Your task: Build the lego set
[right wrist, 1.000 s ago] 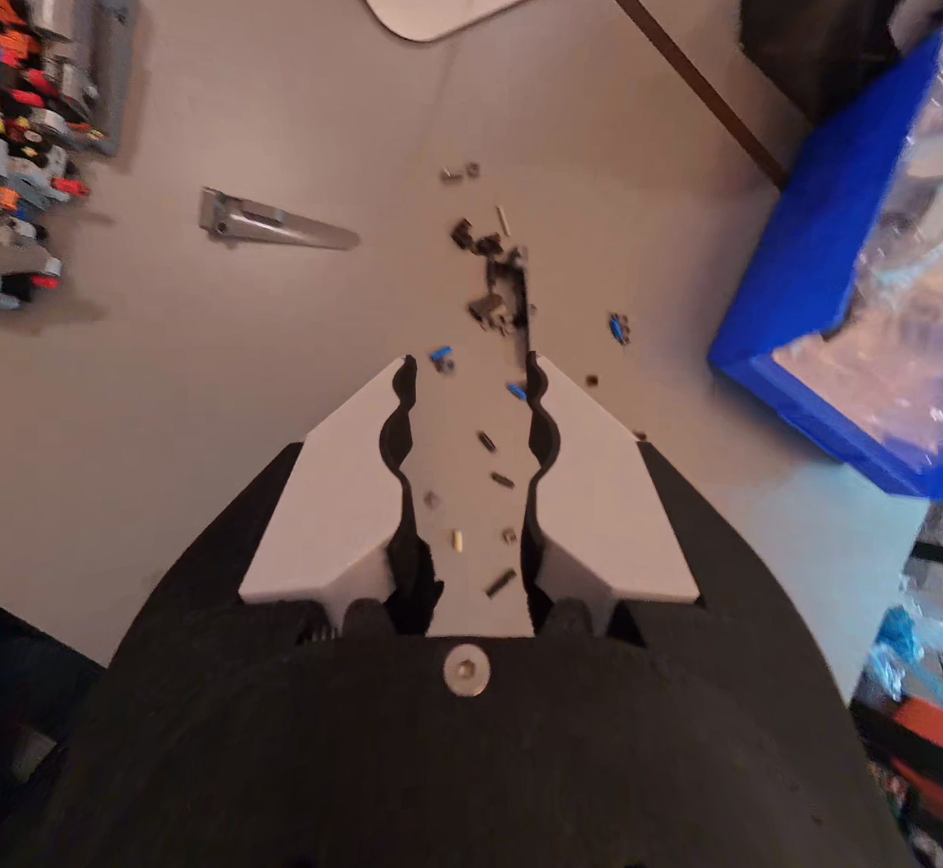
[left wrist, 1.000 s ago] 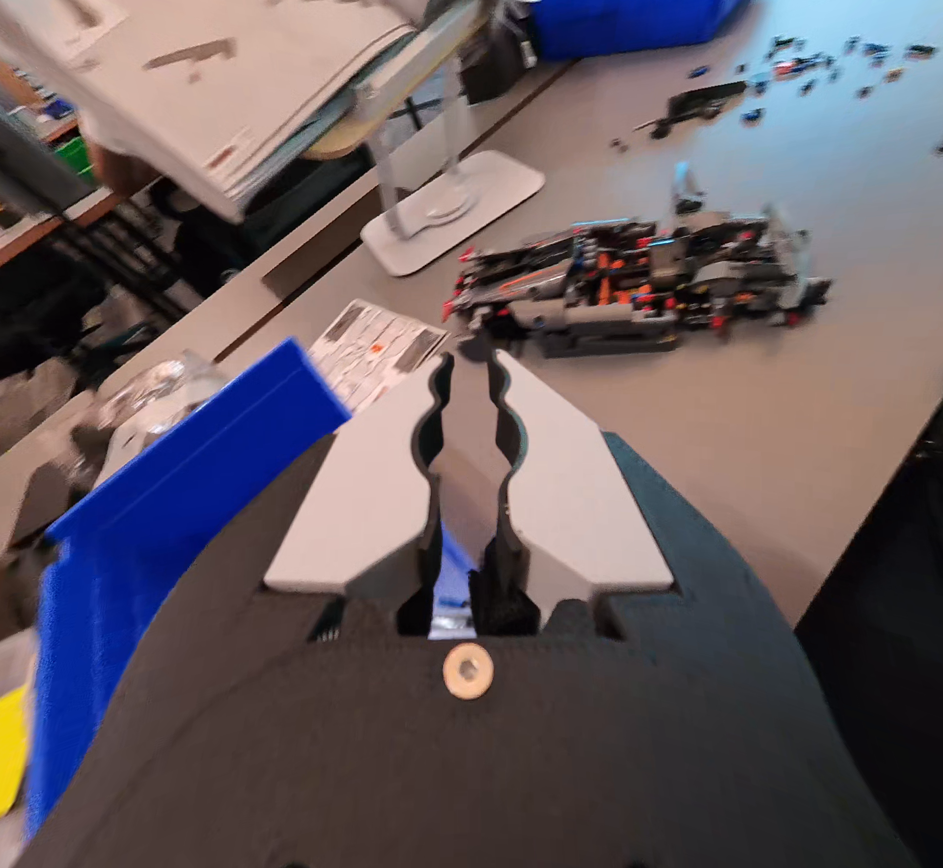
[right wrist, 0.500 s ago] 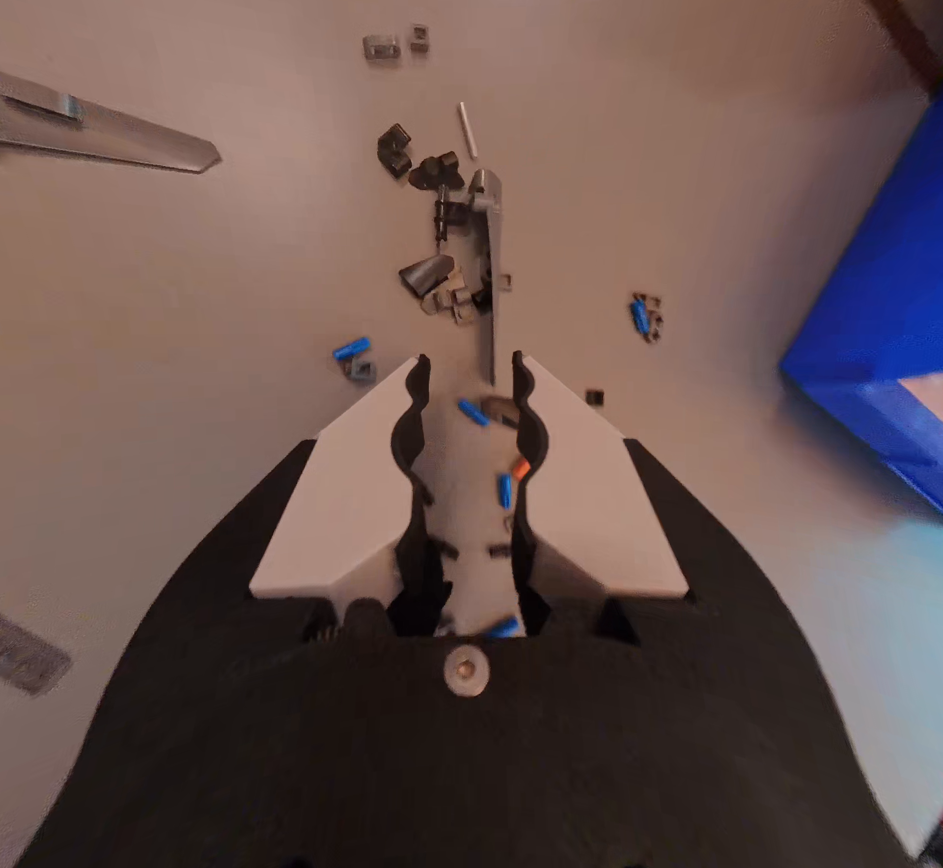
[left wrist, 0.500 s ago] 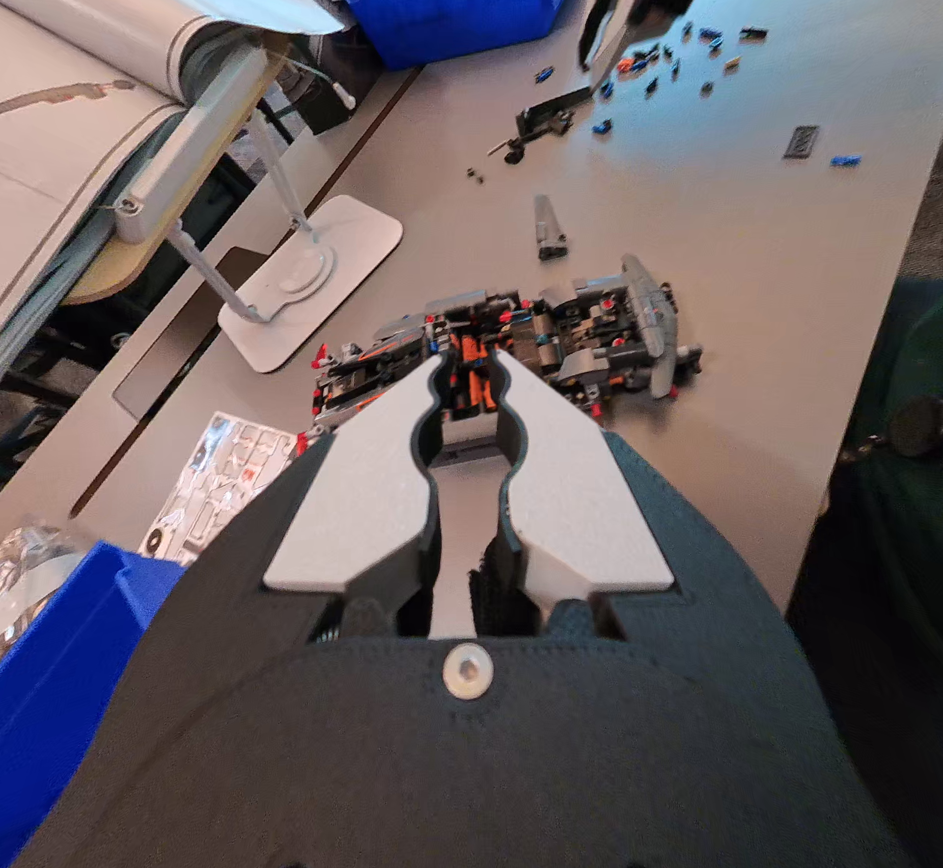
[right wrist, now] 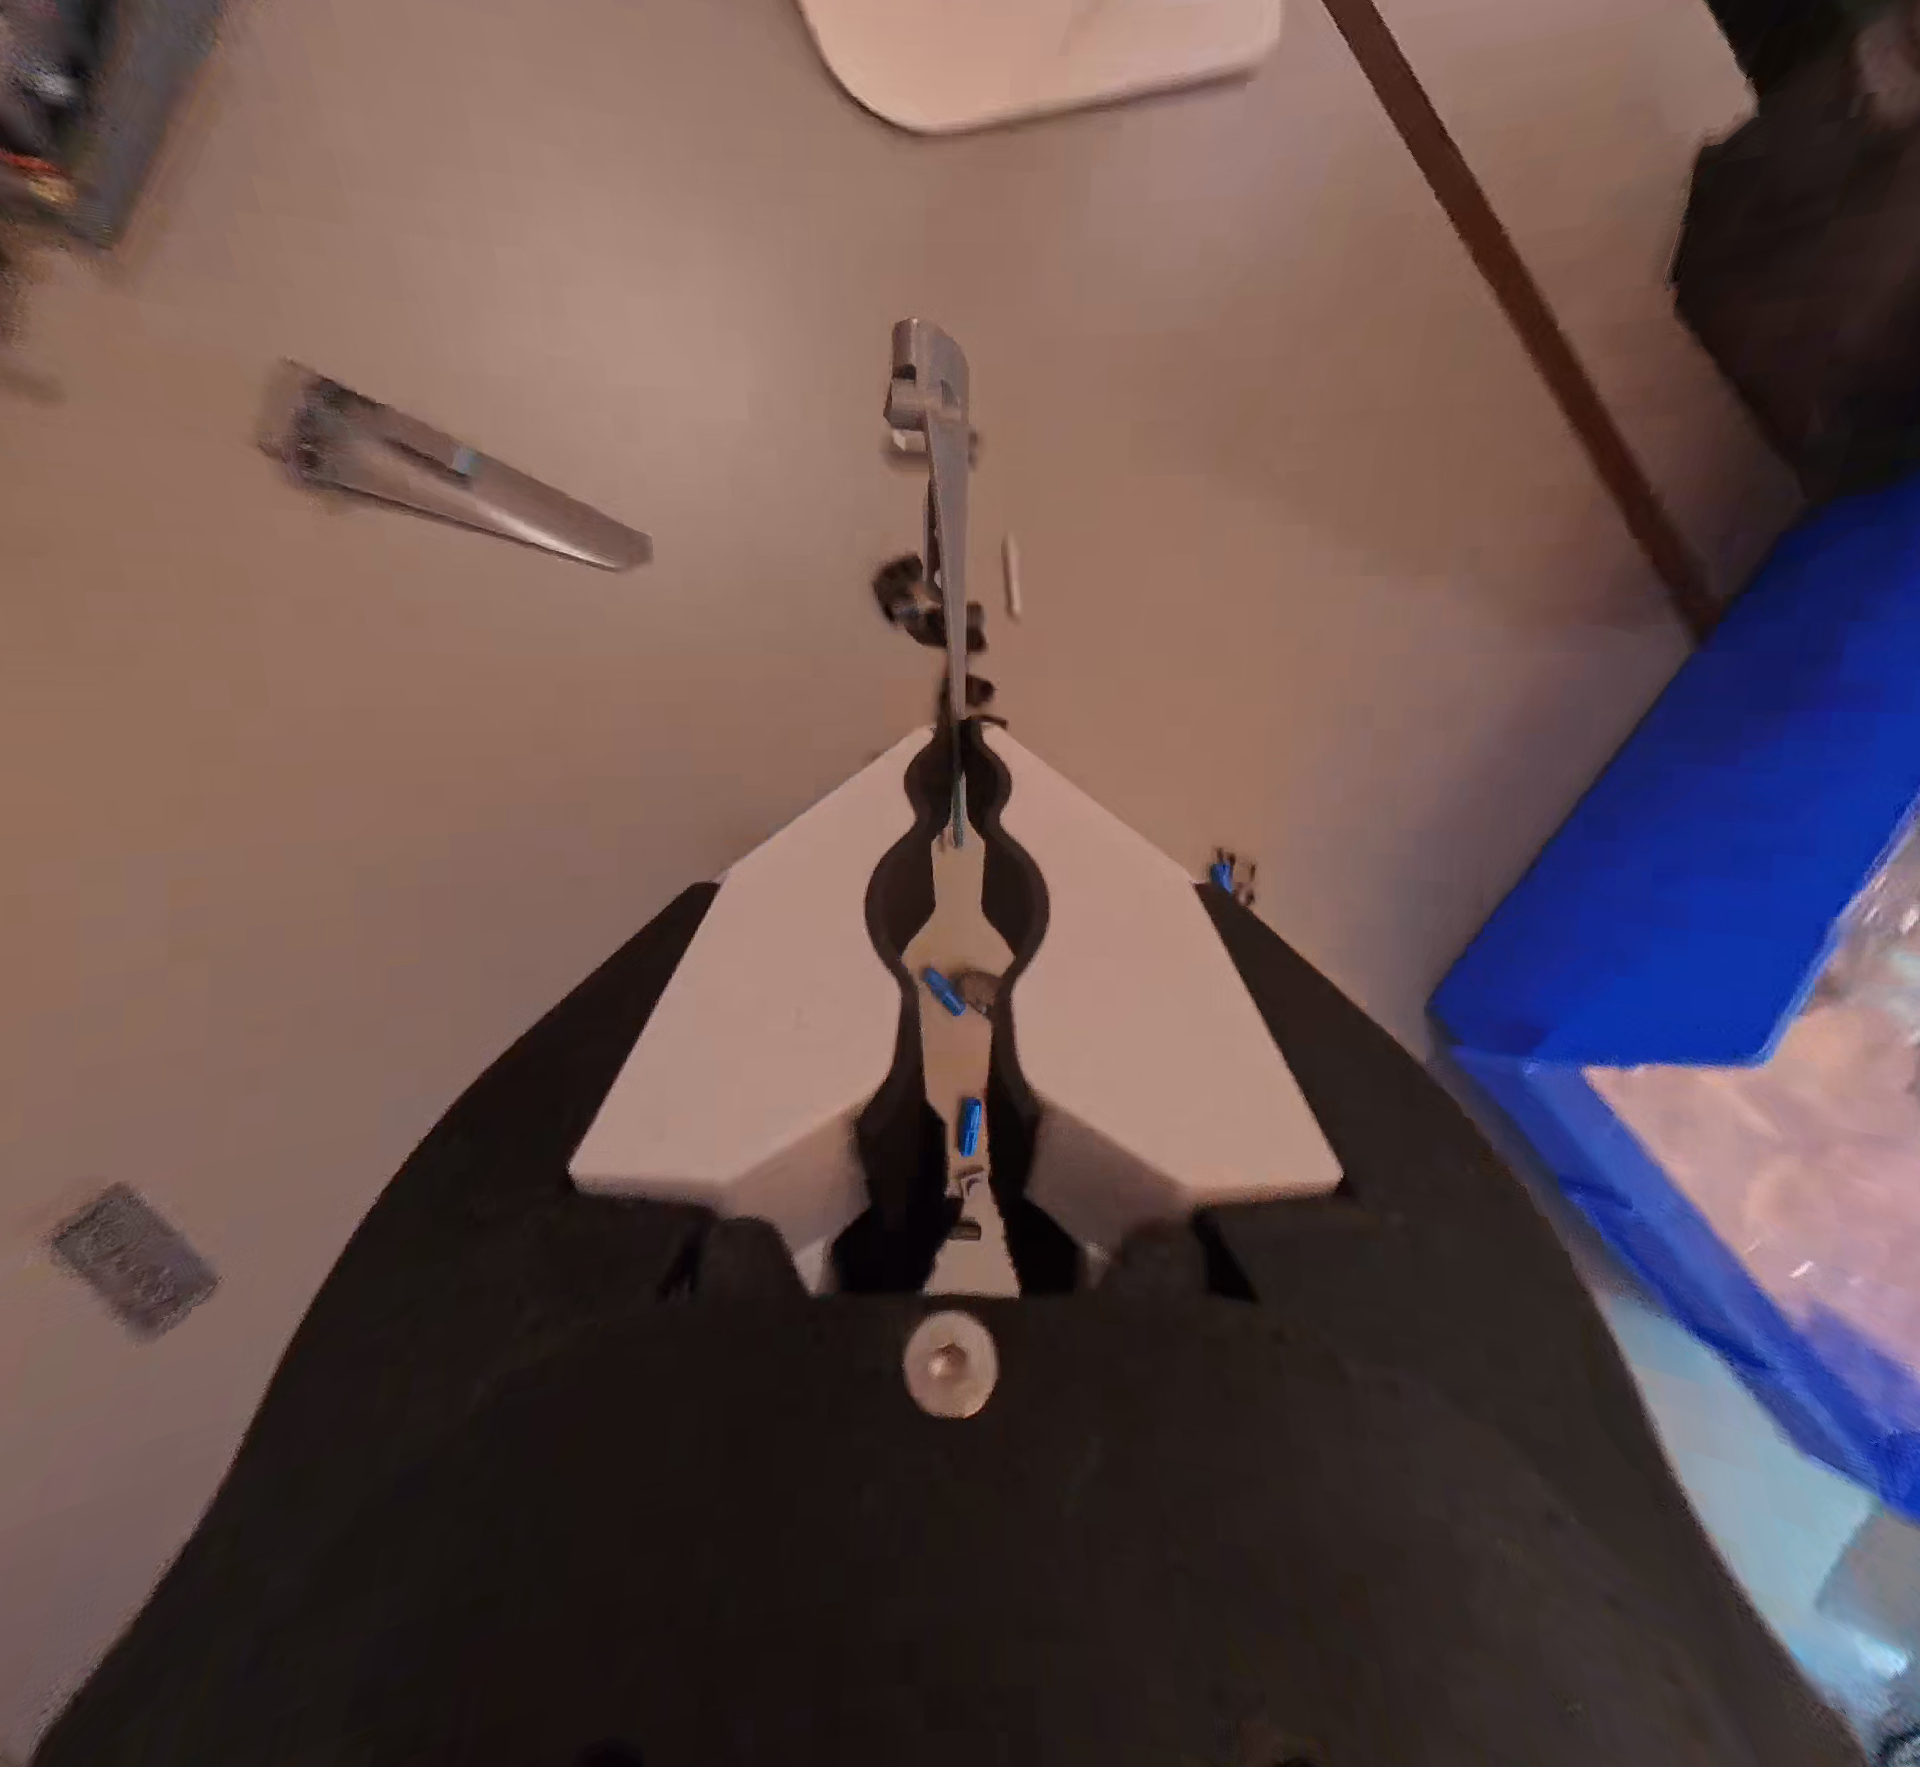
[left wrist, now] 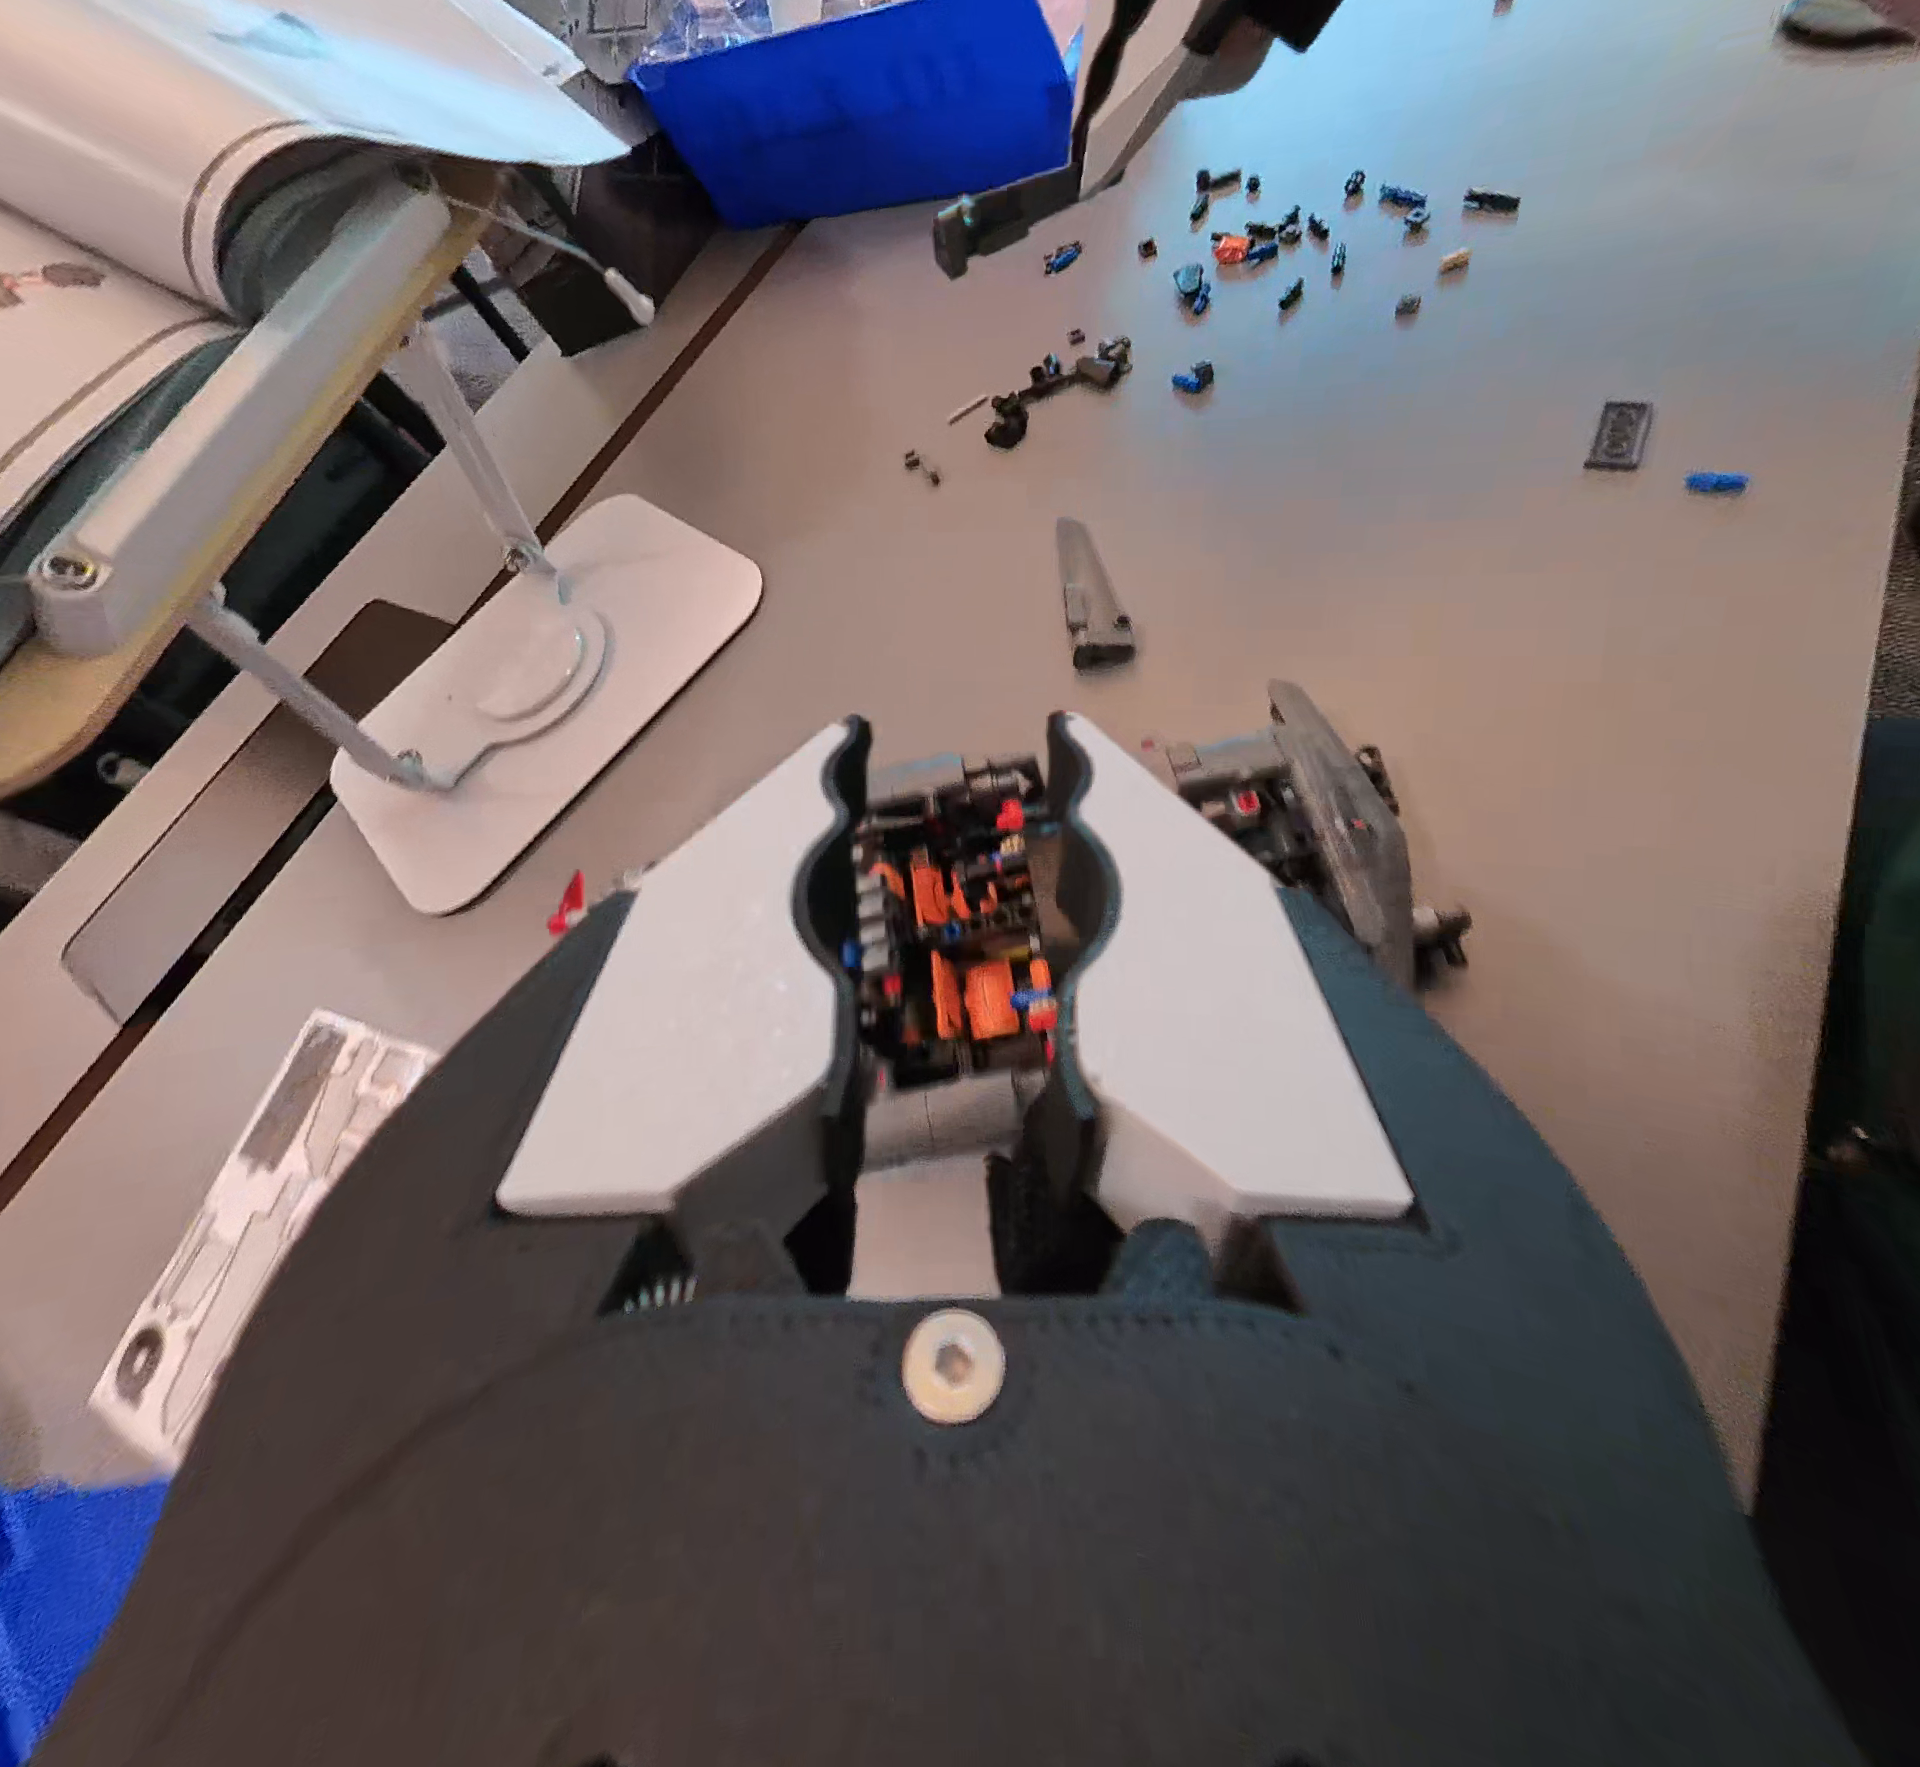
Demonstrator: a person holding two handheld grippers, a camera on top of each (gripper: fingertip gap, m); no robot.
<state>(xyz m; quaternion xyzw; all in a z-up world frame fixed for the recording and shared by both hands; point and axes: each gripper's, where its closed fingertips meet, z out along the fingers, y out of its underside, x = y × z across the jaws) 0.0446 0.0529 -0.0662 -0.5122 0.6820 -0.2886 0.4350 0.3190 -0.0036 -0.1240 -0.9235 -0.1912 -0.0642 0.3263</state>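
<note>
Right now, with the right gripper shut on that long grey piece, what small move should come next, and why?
Probably carry the long grey piece over toward the partly built model. The right gripper is shut on its thin end and seems to hold it off the table, while the left gripper is open over the model, apparently ready to steady it.

Left gripper (left wrist: 956, 751) hangs with jaws parted; right gripper (right wrist: 958, 741) points down, jaws pinched nearly together.

Lego model (left wrist: 940, 928) mostly hidden behind fingers (left wrist: 707, 979), loose pieces (left wrist: 1288, 237) perhaps pins
</note>
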